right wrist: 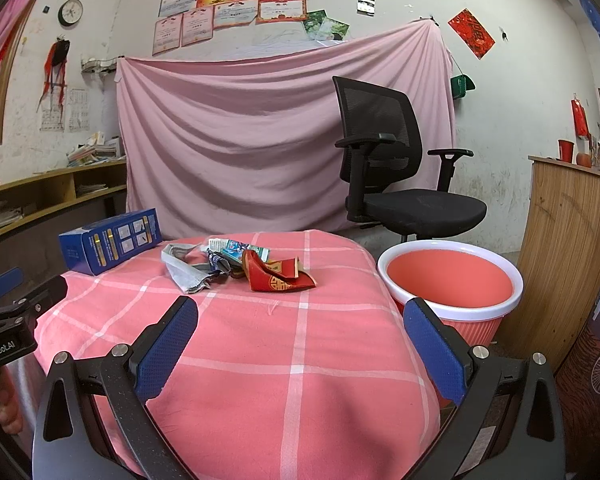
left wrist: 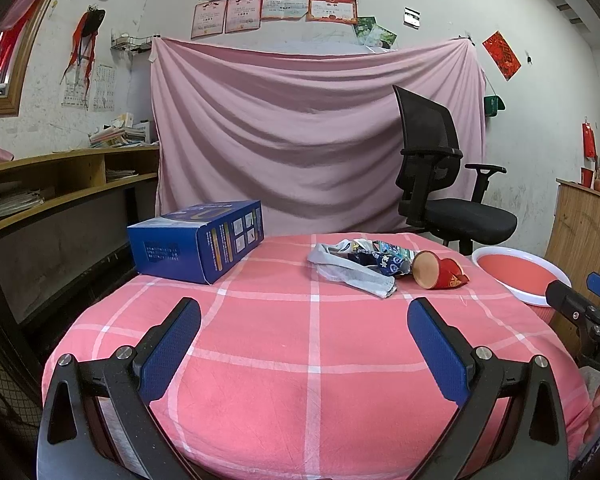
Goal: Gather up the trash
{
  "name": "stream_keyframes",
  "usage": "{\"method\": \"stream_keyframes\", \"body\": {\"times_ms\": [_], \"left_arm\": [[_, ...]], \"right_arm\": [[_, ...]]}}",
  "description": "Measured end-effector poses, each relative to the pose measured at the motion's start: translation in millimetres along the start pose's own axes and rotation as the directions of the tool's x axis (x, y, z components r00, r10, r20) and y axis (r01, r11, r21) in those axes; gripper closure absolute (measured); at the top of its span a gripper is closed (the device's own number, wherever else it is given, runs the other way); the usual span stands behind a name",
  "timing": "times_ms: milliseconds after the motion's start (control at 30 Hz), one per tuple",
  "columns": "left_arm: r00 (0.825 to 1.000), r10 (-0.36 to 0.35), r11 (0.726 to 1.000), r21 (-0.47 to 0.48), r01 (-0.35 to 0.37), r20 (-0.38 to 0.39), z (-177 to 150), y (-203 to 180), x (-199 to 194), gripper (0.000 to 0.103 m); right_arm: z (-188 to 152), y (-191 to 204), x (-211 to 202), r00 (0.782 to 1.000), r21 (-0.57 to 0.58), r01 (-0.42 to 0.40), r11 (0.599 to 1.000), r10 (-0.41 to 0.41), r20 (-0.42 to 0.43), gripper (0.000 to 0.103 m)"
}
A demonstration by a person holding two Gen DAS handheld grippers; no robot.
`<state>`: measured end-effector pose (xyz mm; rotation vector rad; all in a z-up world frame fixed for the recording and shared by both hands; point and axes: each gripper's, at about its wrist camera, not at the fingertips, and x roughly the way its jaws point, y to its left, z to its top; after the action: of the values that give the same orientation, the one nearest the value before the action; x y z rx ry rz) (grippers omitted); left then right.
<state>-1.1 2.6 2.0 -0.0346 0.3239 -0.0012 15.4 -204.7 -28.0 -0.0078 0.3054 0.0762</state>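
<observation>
A heap of trash lies on the pink checked tablecloth [left wrist: 300, 360] [right wrist: 284, 360]: a crushed red paper cup [left wrist: 440, 274] [right wrist: 278, 276], a grey face mask [left wrist: 352, 272] [right wrist: 184, 270] and crumpled blue-white wrappers [left wrist: 384, 260] [right wrist: 240, 250]. A blue cardboard box [left wrist: 196, 238] [right wrist: 110, 240] lies at the far left of the table. A red bin with a white rim [left wrist: 524, 276] [right wrist: 450, 284] stands right of the table. My left gripper [left wrist: 304, 320] is open and empty, short of the heap. My right gripper [right wrist: 300, 318] is open and empty, near the cup.
A black office chair [left wrist: 444, 184] [right wrist: 392, 168] stands behind the table in front of a hanging pink sheet [left wrist: 308, 132]. A wooden shelf [left wrist: 60, 184] runs along the left wall. A wooden counter [right wrist: 572, 256] stands at the right.
</observation>
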Motion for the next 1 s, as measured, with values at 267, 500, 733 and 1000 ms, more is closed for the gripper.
{"method": "stream_keyframes", "body": {"times_ms": [267,500,733,1000], "left_arm": [[1.0,0.0,1.0,0.0,0.0,0.002,-0.4,-0.3,0.2,0.002],[1.0,0.001,1.0,0.001,-0.001,0.003,-0.5,-0.2,0.0,0.002],[1.0,0.001,1.0,0.001,-0.001,0.004,-0.6,-0.2,-0.2,0.002],[1.0,0.001,1.0,0.001,-0.001,0.004,-0.5,-0.2,-0.4,0.002]], "right_arm": [[-0.1,-0.2,-0.1,1.0,0.002,-0.001,1.0,0.001,0.0,0.0],[-0.2,-0.1,-0.2,1.0,0.003,0.0,1.0,0.0,0.002,0.0],[0.4,-3.0,0.8,1.0,0.006,0.0,1.0,0.0,0.002,0.0],[0.3,-3.1,0.8,1.0,0.007,0.0,1.0,0.0,0.002,0.0]]}}
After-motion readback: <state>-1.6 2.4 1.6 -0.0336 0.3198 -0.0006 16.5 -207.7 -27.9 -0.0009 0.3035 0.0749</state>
